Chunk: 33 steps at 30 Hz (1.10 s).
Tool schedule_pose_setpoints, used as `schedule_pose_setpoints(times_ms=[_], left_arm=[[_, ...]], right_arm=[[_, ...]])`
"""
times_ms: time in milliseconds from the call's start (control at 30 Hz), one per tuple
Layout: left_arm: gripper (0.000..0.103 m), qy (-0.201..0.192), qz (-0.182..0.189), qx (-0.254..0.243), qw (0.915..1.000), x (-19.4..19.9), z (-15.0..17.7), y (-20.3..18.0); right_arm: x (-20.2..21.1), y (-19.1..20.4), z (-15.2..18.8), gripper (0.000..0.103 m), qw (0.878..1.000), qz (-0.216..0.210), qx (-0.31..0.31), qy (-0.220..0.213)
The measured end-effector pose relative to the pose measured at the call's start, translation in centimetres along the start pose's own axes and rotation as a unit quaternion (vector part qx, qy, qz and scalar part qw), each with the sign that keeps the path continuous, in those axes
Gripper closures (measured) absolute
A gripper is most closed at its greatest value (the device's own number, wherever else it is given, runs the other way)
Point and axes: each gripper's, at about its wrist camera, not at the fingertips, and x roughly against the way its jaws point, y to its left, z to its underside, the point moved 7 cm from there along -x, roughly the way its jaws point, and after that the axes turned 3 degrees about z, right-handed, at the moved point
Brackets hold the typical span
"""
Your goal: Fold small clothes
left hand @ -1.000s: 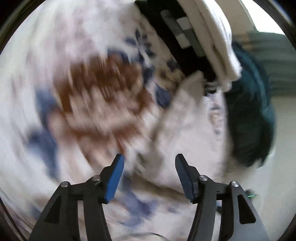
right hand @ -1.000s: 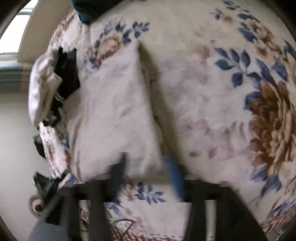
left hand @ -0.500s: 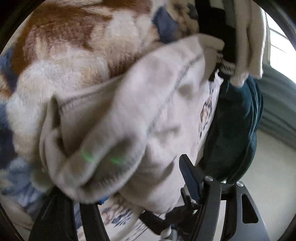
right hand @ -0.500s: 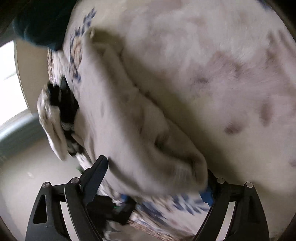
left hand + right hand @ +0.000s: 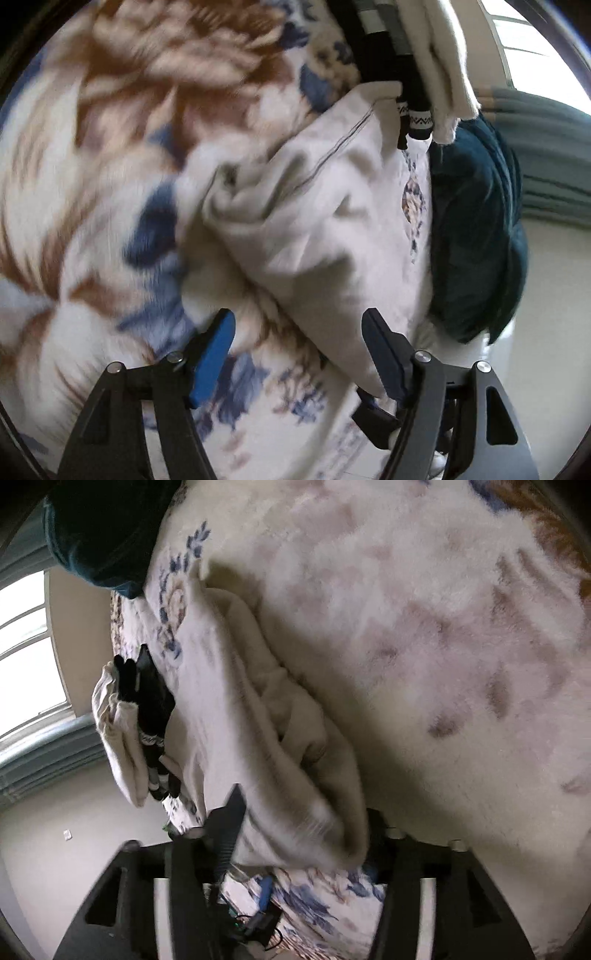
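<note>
a cream-coloured garment (image 5: 325, 229) is seen lying on a fleecy floral blanket (image 5: 110, 166) patterned with brown blooms and blue leaves. the cloth is soft and slightly fuzzy, folded over on itself into a long, bulky shape, with a dark double line of stitching running along one edge and rumpled layers bunched at the nearer end. in the right wrist view the same garment (image 5: 258, 716) is shown as a thick band stretching away from the camera, its layers loosely stacked and creased.

the left gripper (image 5: 297, 354) is held wide open just above the blanket, its blue-padded fingers (image 5: 212, 356) spread apart, with the lower corner of the garment lying close by the right-hand finger; nothing is gripped. the right gripper (image 5: 301, 830) is blurred, its fingers spread on either side of the garment's near end; whether the cloth is actually pinched cannot be told.

beyond the garment, at the blanket's edge, a small pile of folded clothes (image 5: 417, 62) in black and off-white is stacked, and a dark teal cushion (image 5: 476, 236) is seen just beside it
</note>
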Motion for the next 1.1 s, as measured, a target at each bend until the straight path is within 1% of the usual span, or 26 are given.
schedule_pose_setpoints(times_ms=[33, 67, 100, 167, 200, 300, 333, 367, 400, 433, 467, 500, 567, 633, 700, 833, 933, 1000, 1100], left_arm=[[0.034, -0.003, 0.02, 0.015, 0.9997, -0.4, -0.2, 0.0], [0.034, -0.006, 0.036, 0.027, 0.999, -0.9, -0.5, -0.2], [0.034, -0.013, 0.04, 0.037, 0.9984, -1.6, -1.1, -0.3], [0.034, -0.038, 0.046, 0.05, 0.9969, -2.9, -2.7, -1.0], [0.034, -0.048, 0.041, 0.063, 0.996, -3.3, -3.5, -0.8], [0.033, -0.067, 0.038, 0.093, 0.9927, -4.3, -4.9, -0.9], [0.034, -0.073, 0.033, 0.097, 0.992, -4.4, -5.2, -0.8], [0.036, -0.079, 0.032, 0.097, 0.9916, -4.4, -5.4, -0.9], [0.036, -0.085, 0.029, 0.095, 0.9915, -4.3, -5.5, -1.0], [0.04, -0.09, 0.026, 0.09, 0.9916, -4.0, -5.6, -1.0], [0.061, -0.097, 0.013, 0.083, 0.9918, -3.8, -5.7, -0.9], [0.071, -0.103, -0.003, 0.078, 0.9916, -3.4, -5.9, -0.7], [0.082, -0.113, -0.005, 0.065, 0.9915, -2.4, -6.2, -0.6], [0.085, -0.122, -0.012, 0.038, 0.9918, -1.4, -6.4, -0.8], [0.086, -0.125, -0.019, 0.017, 0.9918, -0.7, -6.2, -1.4], [0.087, -0.129, -0.006, -0.006, 0.9916, 1.8, -5.6, -3.5], [0.088, -0.123, -0.002, -0.022, 0.9922, 5.0, -4.6, -4.9], [0.088, -0.112, -0.009, -0.035, 0.9931, 7.5, -3.7, -6.4], [0.088, -0.087, -0.023, -0.043, 0.995, 13.0, -1.0, -7.9]], right_arm=[[0.0, 0.3, 0.1, 0.036, 1.0, -0.007, 0.011, 0.006], [0.2, 0.1, 0.3, 0.03, 1.0, -0.008, 0.019, 0.013], [-0.1, 0.1, 0.5, 0.028, 0.999, -0.007, 0.026, 0.022], [-1.3, 0.2, 0.6, 0.028, 0.999, -0.015, 0.025, 0.034], [-1.8, 0.1, 0.6, 0.028, 0.999, -0.016, 0.02, 0.036], [-2.9, 0.1, -0.1, 0.028, 0.999, -0.041, -0.001, 0.024], [-3.0, 0.3, -0.5, 0.032, 0.999, -0.047, -0.003, 0.015], [-2.7, 0.4, -0.8, 0.048, 0.999, -0.047, -0.004, -0.001], [-2.6, 0.4, -1.1, 0.056, 0.999, -0.046, -0.007, -0.01], [-2.5, 0.2, -1.2, 0.067, 0.999, -0.041, -0.012, -0.013], [-2.4, 0.0, -1.4, 0.072, 0.999, -0.042, -0.021, -0.016], [-2.2, -0.3, -1.4, 0.076, 0.999, -0.039, -0.025, -0.017], [-2.0, -0.6, -1.2, 0.079, 0.999, -0.03, -0.022, -0.015], [-1.9, -0.6, -1.0, 0.08, 0.999, -0.028, -0.019, -0.01], [-1.6, -0.2, -0.6, 0.082, 1.0, -0.029, -0.01, -0.006], [-0.8, 0.8, 0.7, 0.084, 1.0, -0.028, 0.004, 0.003], [0.2, 1.9, 2.6, 0.084, 0.999, -0.031, 0.015, 0.017], [1.5, 2.2, 4.8, 0.085, 0.999, -0.03, 0.022, 0.036], [4.0, 2.8, 8.7, 0.085, 0.997, -0.027, 0.022, 0.074]])
